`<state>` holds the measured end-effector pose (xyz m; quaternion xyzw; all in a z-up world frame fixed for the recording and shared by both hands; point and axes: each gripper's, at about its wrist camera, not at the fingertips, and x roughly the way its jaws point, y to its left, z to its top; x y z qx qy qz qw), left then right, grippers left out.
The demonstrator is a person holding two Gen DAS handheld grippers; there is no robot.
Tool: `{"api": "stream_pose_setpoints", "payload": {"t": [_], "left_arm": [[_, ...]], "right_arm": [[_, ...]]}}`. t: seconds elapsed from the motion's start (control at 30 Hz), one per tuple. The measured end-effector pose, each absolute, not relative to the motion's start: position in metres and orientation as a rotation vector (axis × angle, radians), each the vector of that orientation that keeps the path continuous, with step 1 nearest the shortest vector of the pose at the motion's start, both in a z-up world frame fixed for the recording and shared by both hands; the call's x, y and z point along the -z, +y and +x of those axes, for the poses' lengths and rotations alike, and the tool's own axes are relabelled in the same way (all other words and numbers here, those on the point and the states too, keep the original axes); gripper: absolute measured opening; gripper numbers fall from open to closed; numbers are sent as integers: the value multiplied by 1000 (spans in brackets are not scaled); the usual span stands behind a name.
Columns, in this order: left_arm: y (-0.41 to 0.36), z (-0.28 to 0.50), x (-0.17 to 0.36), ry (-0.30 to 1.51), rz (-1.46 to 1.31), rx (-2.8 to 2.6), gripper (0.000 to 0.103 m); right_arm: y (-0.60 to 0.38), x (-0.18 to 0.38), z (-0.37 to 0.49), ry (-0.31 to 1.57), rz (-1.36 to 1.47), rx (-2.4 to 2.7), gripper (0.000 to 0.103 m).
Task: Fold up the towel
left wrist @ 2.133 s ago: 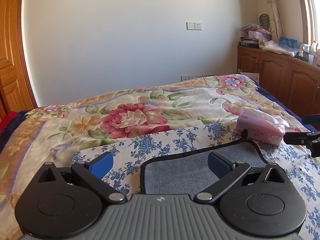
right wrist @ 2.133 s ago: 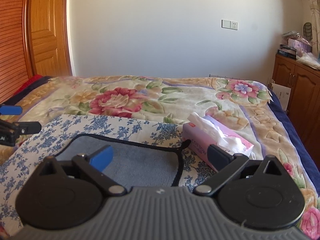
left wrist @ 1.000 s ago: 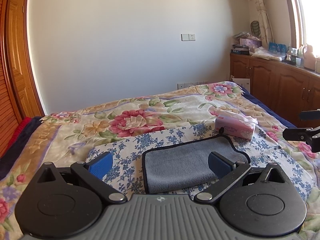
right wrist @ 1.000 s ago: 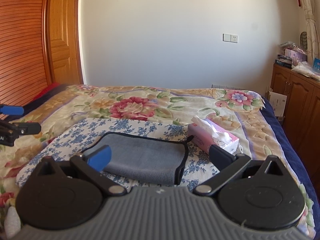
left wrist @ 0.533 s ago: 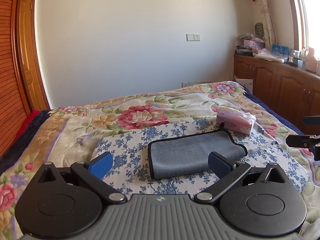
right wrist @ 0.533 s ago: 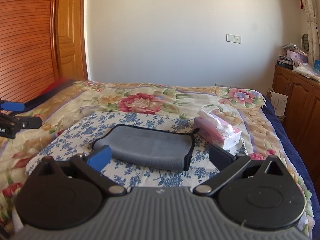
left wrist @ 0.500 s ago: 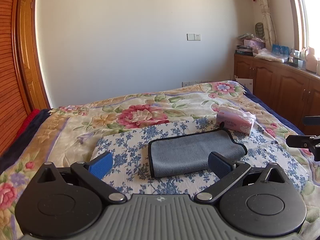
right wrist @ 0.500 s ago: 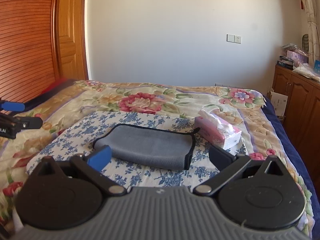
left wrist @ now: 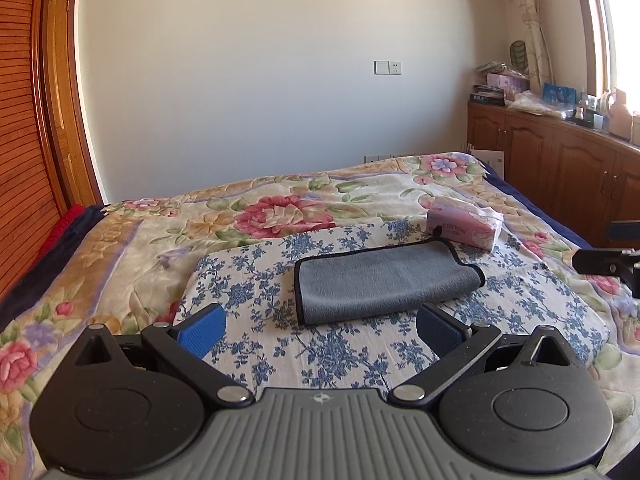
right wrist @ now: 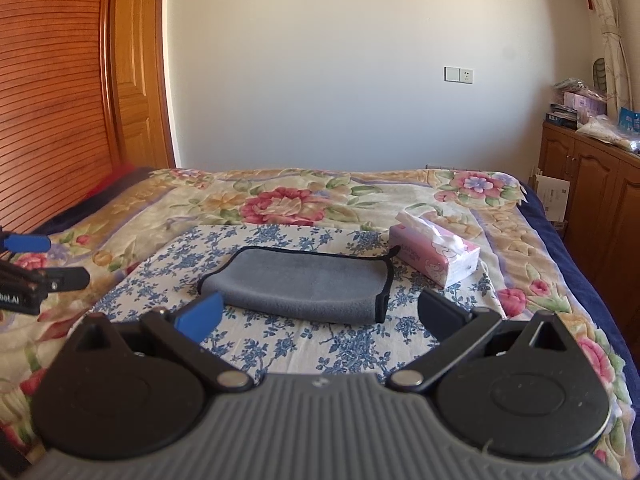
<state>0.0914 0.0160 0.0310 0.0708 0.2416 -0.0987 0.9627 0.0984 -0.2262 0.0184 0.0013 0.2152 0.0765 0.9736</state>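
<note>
A grey towel with black trim lies folded flat on a blue-flowered cloth on the bed; it also shows in the right wrist view. My left gripper is open and empty, held back from the towel's near edge. My right gripper is open and empty, also short of the towel. Each gripper shows at the edge of the other's view: the right one and the left one.
A pink tissue box stands just beyond the towel's right end, also in the right wrist view. A floral bedspread covers the bed. Wooden cabinets line the right wall; a wooden door is at left.
Both grippers have pulled back and risen away from the towel, so it looks smaller and farther. The towel lies still and folded. Both grippers stay open.
</note>
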Motion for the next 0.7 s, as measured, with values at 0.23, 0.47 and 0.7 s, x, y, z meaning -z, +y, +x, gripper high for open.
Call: {"api": "stream_pose_setpoints", "payload": {"t": [0.23,0.47,0.7], "left_arm": [[16,78,-27,491,129,199,103],[18,68,-21,500,130,183,103],[17,56,-14,499,131,162,103]], "right_arm": [[-227,-19,89,423,7,-143,103],[-228,-13,78,424,16,-134,103],[-229,-3,69,435,32,-125,103]]}}
